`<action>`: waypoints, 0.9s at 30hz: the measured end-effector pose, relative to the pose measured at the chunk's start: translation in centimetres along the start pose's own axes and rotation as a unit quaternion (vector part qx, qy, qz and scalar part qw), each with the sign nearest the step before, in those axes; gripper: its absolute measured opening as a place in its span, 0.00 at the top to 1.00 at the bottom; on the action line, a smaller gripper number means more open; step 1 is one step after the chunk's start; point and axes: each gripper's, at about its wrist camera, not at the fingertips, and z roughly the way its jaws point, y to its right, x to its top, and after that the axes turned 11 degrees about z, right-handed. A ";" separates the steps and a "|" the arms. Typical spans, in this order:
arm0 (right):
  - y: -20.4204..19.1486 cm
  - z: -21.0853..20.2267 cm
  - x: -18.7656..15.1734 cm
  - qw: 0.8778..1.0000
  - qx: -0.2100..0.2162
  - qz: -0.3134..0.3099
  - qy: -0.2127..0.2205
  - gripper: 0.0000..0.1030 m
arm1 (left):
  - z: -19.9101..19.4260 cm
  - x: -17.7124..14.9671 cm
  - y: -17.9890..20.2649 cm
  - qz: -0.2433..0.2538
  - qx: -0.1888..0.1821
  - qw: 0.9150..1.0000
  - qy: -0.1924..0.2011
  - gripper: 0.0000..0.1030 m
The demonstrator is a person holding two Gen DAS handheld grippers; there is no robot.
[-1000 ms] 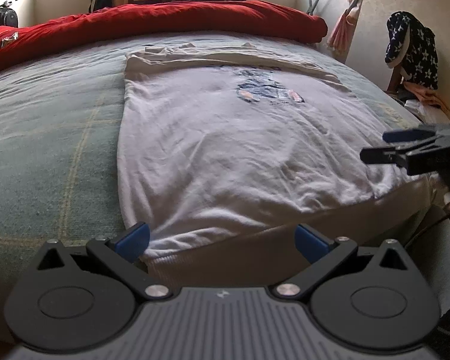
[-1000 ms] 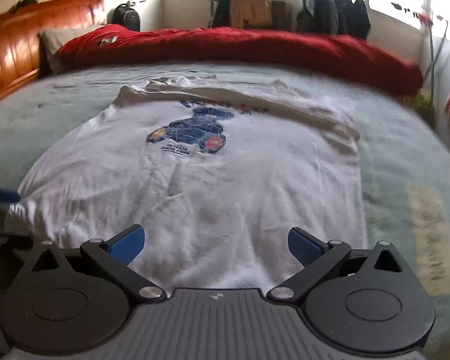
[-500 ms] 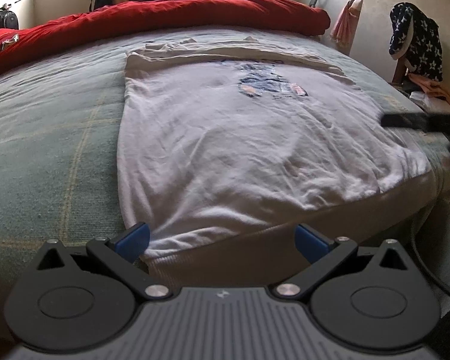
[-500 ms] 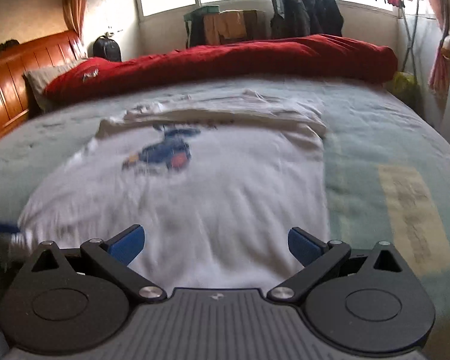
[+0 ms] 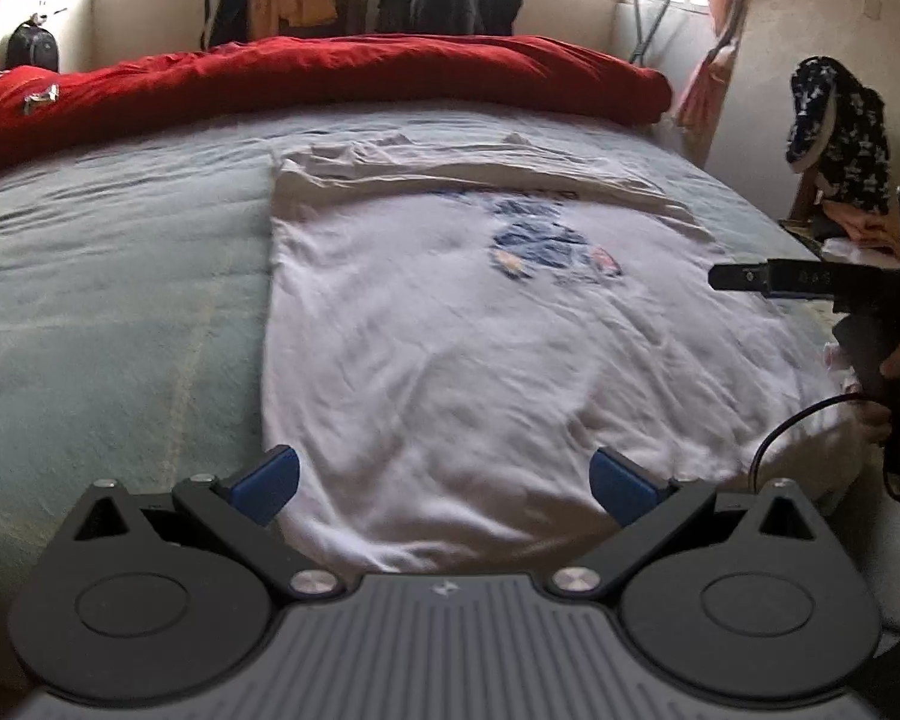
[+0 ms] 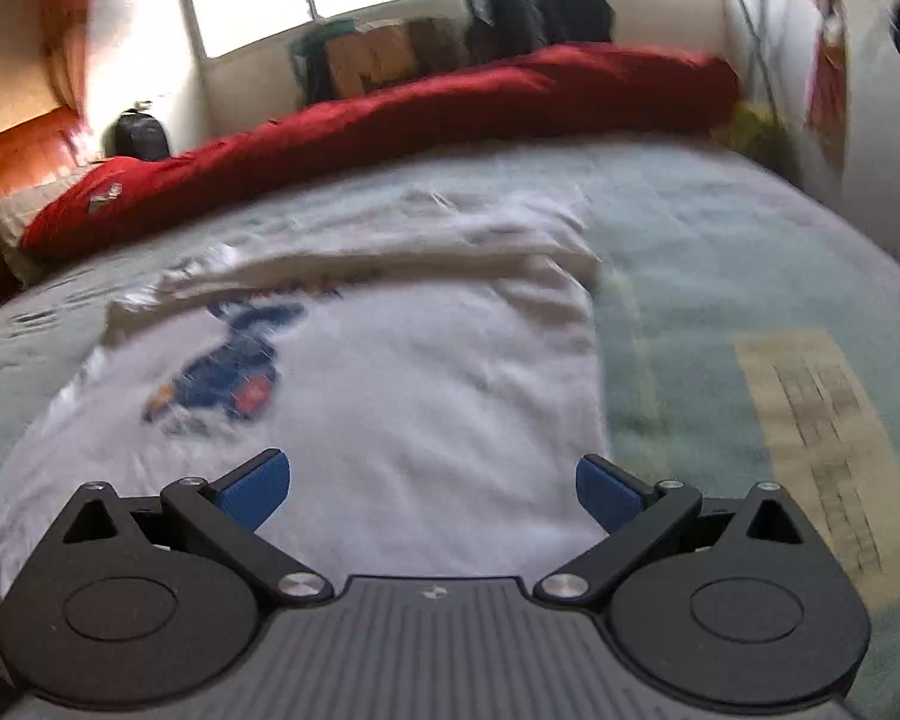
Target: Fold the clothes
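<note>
Left gripper (image 5: 444, 480) is spread wide, nothing between its blue pads (image 5: 267, 477), low over the near hem of the white T-shirt (image 5: 450, 330). Right gripper (image 6: 432, 486) is also released and empty, over the shirt's near right part; its view is motion-blurred, so fine detail there is unreliable. In the left view the right gripper shows side-on at the shirt's right edge, with a hand (image 5: 888, 372) on its handle and a cable looping below.

The shirt lies flat, print up, on the pale green bedspread (image 5: 108, 300), hem nearest the cameras. Its top end looks already turned over into a band of layered cloth near the collar; the sleeves seem tucked there, but I cannot tell for sure.

Step, as I judge it: between folds, lining up for the next grasp, nothing pinched yet. The next move likely calls for each gripper to come down on a hem corner or side edge, close on cloth only, then lift and carry it toward the folded band evenly so the layers stay square.

Around: a red duvet (image 5: 330, 78) is bunched along the far side, well apart from the shirt. A dark starred garment (image 5: 840, 138) hangs to the right, off the bed. Hanging clothes by the window. Nothing lies on the shirt; the risk is pinching bedspread with the hem.
</note>
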 end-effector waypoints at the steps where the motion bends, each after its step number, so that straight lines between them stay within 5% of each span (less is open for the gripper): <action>1: -0.5 0.5 0.2 1.000 0.008 -0.006 -0.001 0.00 | 0.1 0.1 -0.1 0.000 0.000 1.000 0.000 0.01; 3: -1.1 1.7 0.4 1.000 0.016 -0.012 -0.014 0.00 | 0.2 0.1 -0.2 -0.002 -0.001 1.000 -0.003 0.01; 9: 0.5 1.6 -0.6 0.998 -0.050 -0.029 -0.020 0.00 | 0.2 -0.2 -0.8 -0.001 0.005 1.000 0.001 0.01; 12: 1.3 -0.9 -0.9 0.999 -0.031 -0.010 -0.017 0.00 | 0.1 0.3 -0.9 0.008 -0.006 1.000 0.020 0.01; 17: -1.1 -4.4 -3.1 0.997 -0.012 -0.072 -0.003 0.00 | 1.0 1.8 0.4 0.029 -0.034 0.998 0.038 0.01; 20: -2.0 -3.7 -5.3 0.993 -0.024 -0.110 -0.031 0.00 | 1.2 1.8 2.1 0.052 -0.051 0.996 0.049 0.01; 22: -2.1 -2.9 -6.4 0.990 -0.039 -0.129 -0.042 0.00 | 1.5 1.4 3.0 0.061 -0.070 0.995 0.042 0.01; 27: -1.5 -2.7 -6.3 0.993 -0.030 -0.110 -0.042 0.00 | 2.9 -1.1 2.9 0.049 -0.043 0.998 -0.018 0.01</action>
